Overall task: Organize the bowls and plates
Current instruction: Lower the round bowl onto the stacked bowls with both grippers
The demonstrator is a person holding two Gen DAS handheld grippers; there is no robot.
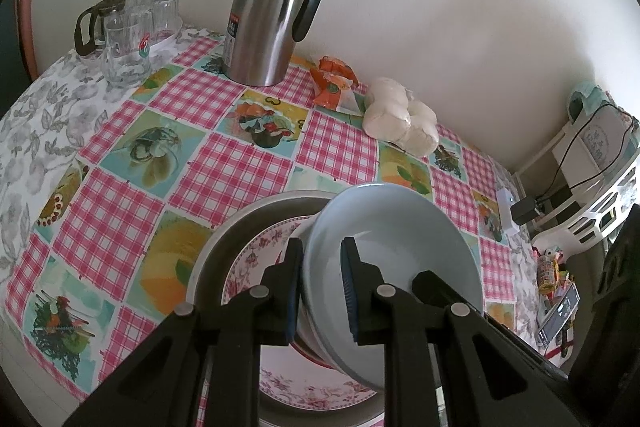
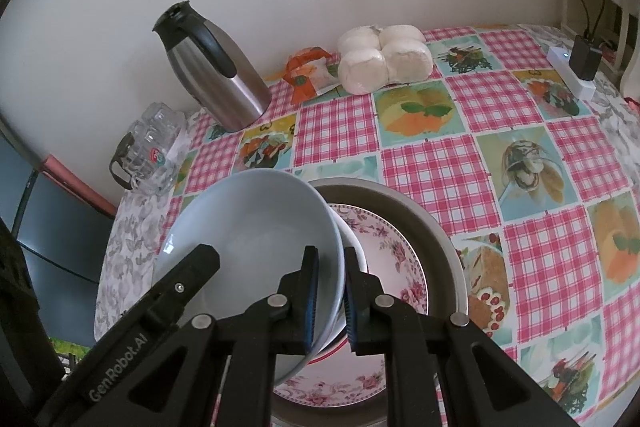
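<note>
In the left wrist view, the left gripper [image 1: 322,291] is pinched on the near-left rim of a pale blue bowl [image 1: 400,251], 1 pad outside the wall and 1 inside. The bowl is held tilted above a floral plate [image 1: 256,259], which lies in a wide grey dish [image 1: 224,247]. A white rim of a 2nd bowl seems to be nested beneath the blue one.

In the right wrist view, the right gripper [image 2: 332,301] is clamped on the opposite rim of the same pale blue bowl [image 2: 256,239], its jaws nearly pressed together across the thin wall. The left gripper's arm [image 2: 160,311] is seen crossing the bowl's left side.

The step is judged to be lowering the bowl onto the stack. It would be done well if both rims are kept level, the bowl is centred over the floral plate [image 2: 396,259], and the grips are released only once it is seated.

The table is covered by a pink checked cloth [image 2: 440,163]. A steel thermos jug [image 1: 272,15], glasses [image 1: 132,39], bagged buns [image 2: 384,59] and a power strip [image 2: 572,75] stand near a plain white wall.
</note>
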